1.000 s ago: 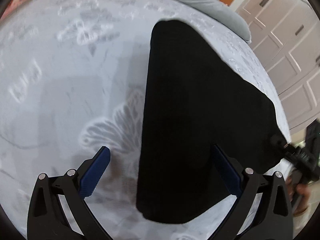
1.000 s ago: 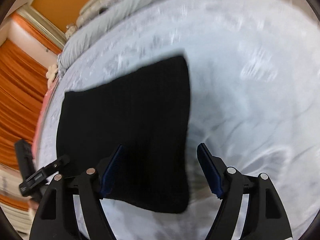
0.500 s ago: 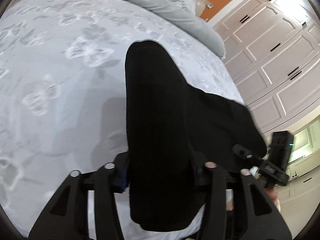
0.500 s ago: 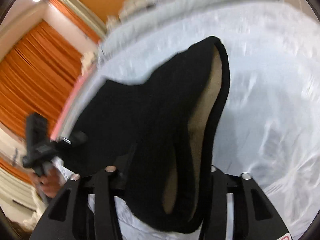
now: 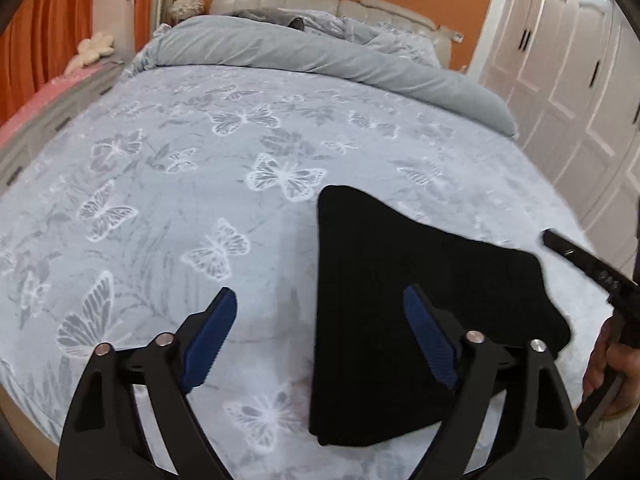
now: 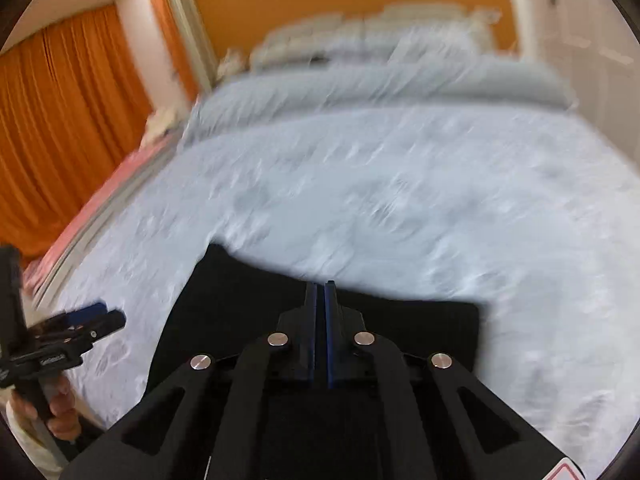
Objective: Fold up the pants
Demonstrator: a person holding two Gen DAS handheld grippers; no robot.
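The black pants (image 5: 400, 280) lie folded into a flat wedge on the pale blue butterfly bedspread (image 5: 200, 168). My left gripper (image 5: 320, 320) is open above the bed, its blue pads wide apart, the right pad over the pants' left part, holding nothing. My right gripper (image 6: 319, 300) is shut with its pads together and nothing between them, raised above the pants (image 6: 240, 304). The right wrist view is blurred. The right gripper's body shows at the right edge of the left wrist view (image 5: 580, 260).
A rolled grey duvet (image 5: 320, 56) and a padded headboard (image 5: 320, 0) lie at the far end. White wardrobe doors (image 5: 580, 80) stand on the right, orange curtains (image 6: 60, 100) on the left. The left gripper shows in the right wrist view (image 6: 72, 332).
Both grippers were shut on the lifted pants half a second ago; now the pants lie flat, the left gripper has opened and both have pulled up and back.
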